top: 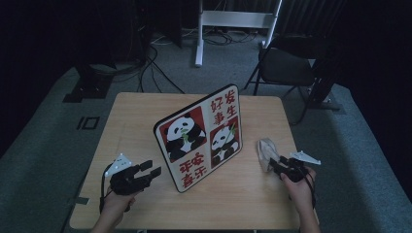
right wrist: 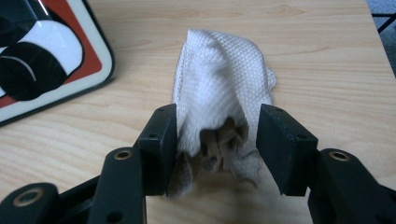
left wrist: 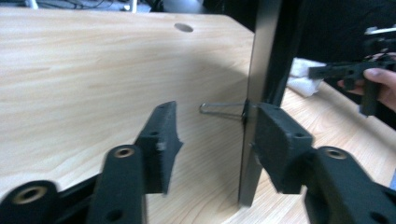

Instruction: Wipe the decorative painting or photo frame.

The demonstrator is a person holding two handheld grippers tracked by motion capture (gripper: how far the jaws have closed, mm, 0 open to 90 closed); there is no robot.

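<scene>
A board with panda pictures and red characters (top: 199, 138) stands upright near the middle of the wooden table (top: 136, 116). My left gripper (top: 151, 171) sits low at the board's near-left edge. In the left gripper view its jaws (left wrist: 215, 135) are open, with the board's thin edge (left wrist: 261, 70) just inside the right pad and a wire clip handle (left wrist: 222, 110) sticking out of the edge. A crumpled white cloth (right wrist: 219, 79) lies on the table to the board's right. My right gripper (right wrist: 217, 140) stands open around the cloth's near end, its pads flanking it.
A black folding chair (top: 286, 65) and a white stand frame (top: 233, 22) stand on the floor beyond the table, among cables. The table has a small round hole (left wrist: 183, 27) near its far side. The person's right hand and its gripper (left wrist: 336, 72) show past the board.
</scene>
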